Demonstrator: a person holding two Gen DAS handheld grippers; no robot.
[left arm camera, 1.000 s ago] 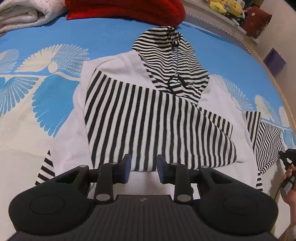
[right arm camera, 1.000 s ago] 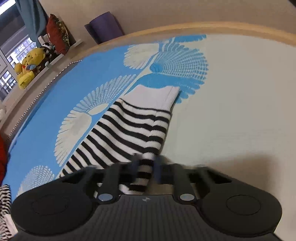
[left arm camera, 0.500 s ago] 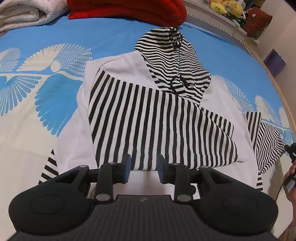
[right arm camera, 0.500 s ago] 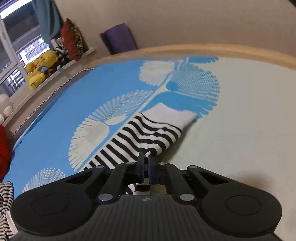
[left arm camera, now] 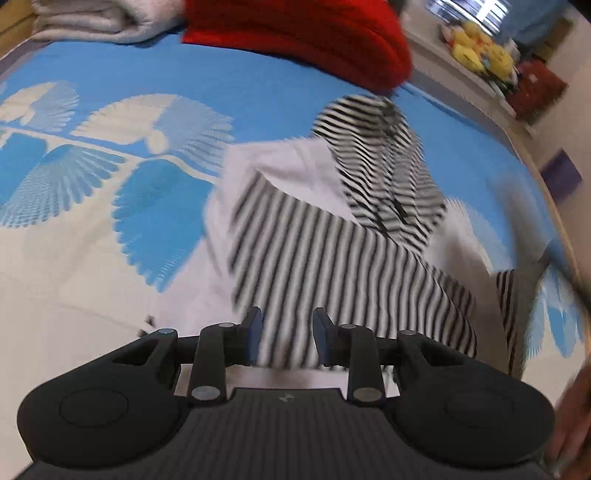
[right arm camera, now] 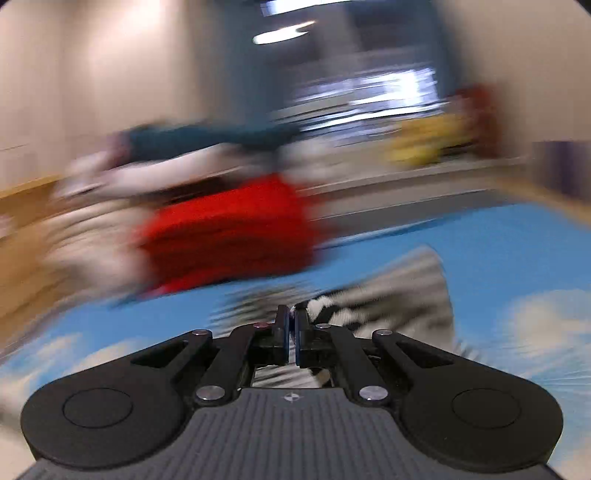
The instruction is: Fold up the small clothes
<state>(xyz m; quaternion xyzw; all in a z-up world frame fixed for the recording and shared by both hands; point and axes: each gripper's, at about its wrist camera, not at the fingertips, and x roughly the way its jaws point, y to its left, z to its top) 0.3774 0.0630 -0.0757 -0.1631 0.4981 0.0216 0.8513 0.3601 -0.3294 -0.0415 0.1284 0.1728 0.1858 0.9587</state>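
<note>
A small black-and-white striped hoodie (left arm camera: 332,258) lies on the blue and white bedspread (left arm camera: 147,206), hood toward the far side, one striped sleeve folded across its white body. My left gripper (left arm camera: 286,338) is open and empty just above the hoodie's near hem. My right gripper (right arm camera: 290,325) is shut on the striped sleeve (right arm camera: 388,295), lifted above the bed; that view is heavily blurred. The sleeve's striped cloth also shows at the right of the left wrist view (left arm camera: 513,314).
A red folded blanket (left arm camera: 303,33) and a white one (left arm camera: 96,18) lie at the bed's far end. A ledge with yellow plush toys (left arm camera: 480,51) runs along the far right. The bed's wooden edge (left arm camera: 565,229) curves at the right.
My right gripper closed on the sleeve's edge, lifted it and swung fast toward the hoodie's body. My left gripper drifted slightly closer over the hem and stayed open.
</note>
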